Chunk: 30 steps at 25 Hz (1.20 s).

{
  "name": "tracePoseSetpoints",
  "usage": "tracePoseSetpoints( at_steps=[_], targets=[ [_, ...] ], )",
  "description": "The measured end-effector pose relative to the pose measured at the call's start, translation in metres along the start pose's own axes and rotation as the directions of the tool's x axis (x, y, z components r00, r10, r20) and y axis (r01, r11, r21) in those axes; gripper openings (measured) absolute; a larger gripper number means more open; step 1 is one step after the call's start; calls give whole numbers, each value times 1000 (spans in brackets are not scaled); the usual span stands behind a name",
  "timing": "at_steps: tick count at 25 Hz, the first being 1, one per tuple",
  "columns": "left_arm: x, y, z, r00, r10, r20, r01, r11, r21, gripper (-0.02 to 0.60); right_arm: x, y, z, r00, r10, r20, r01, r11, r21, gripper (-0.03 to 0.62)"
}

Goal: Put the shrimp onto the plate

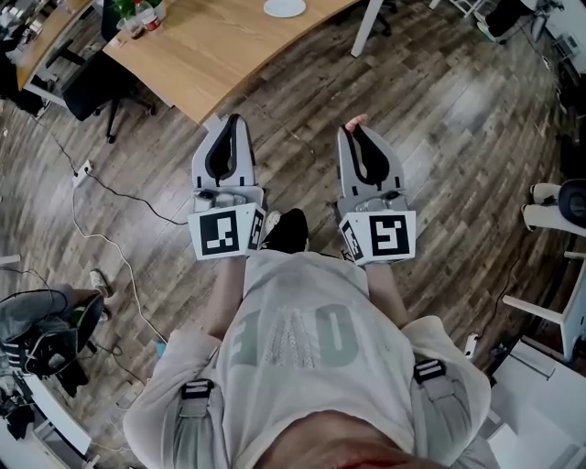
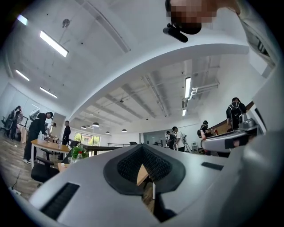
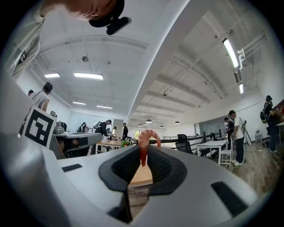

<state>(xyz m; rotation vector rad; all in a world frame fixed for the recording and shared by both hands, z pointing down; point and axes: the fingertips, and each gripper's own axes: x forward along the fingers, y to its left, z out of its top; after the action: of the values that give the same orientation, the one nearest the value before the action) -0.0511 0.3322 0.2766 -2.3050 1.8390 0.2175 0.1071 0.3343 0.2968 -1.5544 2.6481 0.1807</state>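
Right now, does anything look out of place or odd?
Nothing spilled or damaged. One oddity: the right gripper pinches the shrimp at its very jaw tips, over the floor, short of the plate on the table.

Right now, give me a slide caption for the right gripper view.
The right tool grips a pink shrimp by its thin end, the curled body sticking up above the tips.

Both forearms [image 1: 222,298] stretched out front, parallel, side by side and apart. Left tool [image 1: 231,121] roughly level, jaws together at the tips, nothing between them. Right tool [image 1: 355,126] roughly level, jaws pinched on the shrimp [image 3: 145,146] at the tips.
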Motion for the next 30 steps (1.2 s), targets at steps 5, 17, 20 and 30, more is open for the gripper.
tracePoseSetpoints(
  at_steps=[5,17,20,30],
  targets=[
    [11,3,-5,1000,15,-9,-15,1000,-18,9,1,-12,-8,1000,-16,-26,16,1000,4,58],
    [63,-1,-8,999,-27,35,28,999,-33,9,34,-48,-13,998,-67,-17,66,997,-37,58],
    [78,-1,-18,999,-32,37,33,999,-39,9,46,-59,-24,997,-66,-27,65,997,-35,58],
    [155,30,-41,1000,-22,-12,22,999,-31,9,133,-87,-35,999,-36,-41,35,999,-27,58]
  ],
)
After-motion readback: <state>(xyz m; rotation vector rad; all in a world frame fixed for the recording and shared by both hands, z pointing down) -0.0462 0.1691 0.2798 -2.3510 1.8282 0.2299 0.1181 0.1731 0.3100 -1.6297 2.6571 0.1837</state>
